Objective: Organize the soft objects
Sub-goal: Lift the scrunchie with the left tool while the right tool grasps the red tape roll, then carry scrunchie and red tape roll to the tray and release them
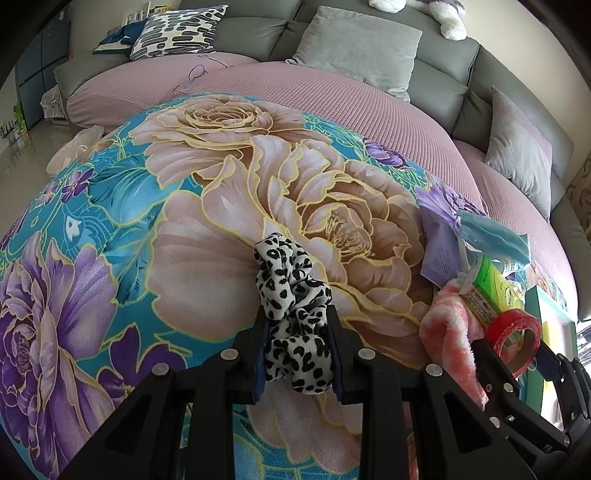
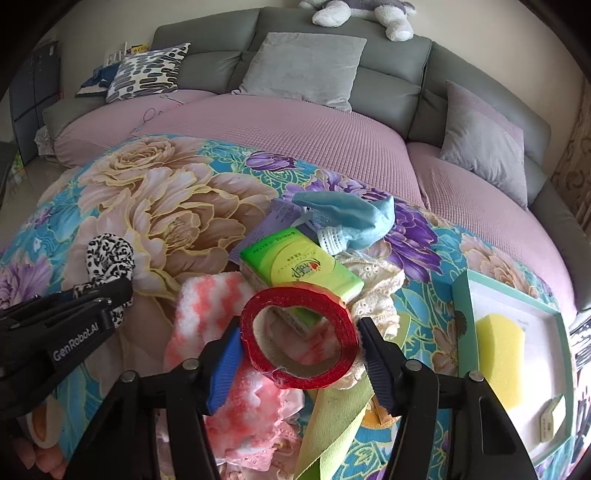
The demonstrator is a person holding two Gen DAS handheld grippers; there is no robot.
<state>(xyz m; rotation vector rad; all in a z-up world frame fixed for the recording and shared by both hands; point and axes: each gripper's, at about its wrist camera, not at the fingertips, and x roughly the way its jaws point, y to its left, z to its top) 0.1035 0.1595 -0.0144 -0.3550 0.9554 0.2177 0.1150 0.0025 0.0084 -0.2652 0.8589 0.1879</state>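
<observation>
Presently, by label:

Left gripper (image 1: 297, 354): jaws clamped on the leopard-print scrunchie (image 1: 291, 295), which bunches up between the pads just above the floral cloth (image 1: 207, 236).

Right gripper (image 2: 299, 354): jaws set either side of the red tape roll (image 2: 299, 336); the left pad looks to be at the roll's rim, the right pad sits just beside it, so I judge the grip not yet made and the jaws apart.

Where the soft things are: a pink-and-white fluffy cloth (image 2: 207, 306), a green tissue pack (image 2: 295, 269), cream lace (image 2: 376, 295) and a blue face mask (image 2: 347, 218) lie heaped together; a yellow sponge (image 2: 498, 343) already sits in the teal-rimmed tray (image 2: 461, 295) to the right.

Doing the step well: close evenly across the roll's width so it does not squirm sideways, then lift straight up so the fluffy cloth beneath is not dragged along. Keep the scrunchie pinched and clear of the heap.

Surface: a tabletop under a bright floral cloth, slightly rumpled.

Room: a grey sofa (image 2: 399, 85) with a pink cover (image 2: 295, 133), cushions and a plush toy (image 2: 369, 14) along its back.
</observation>
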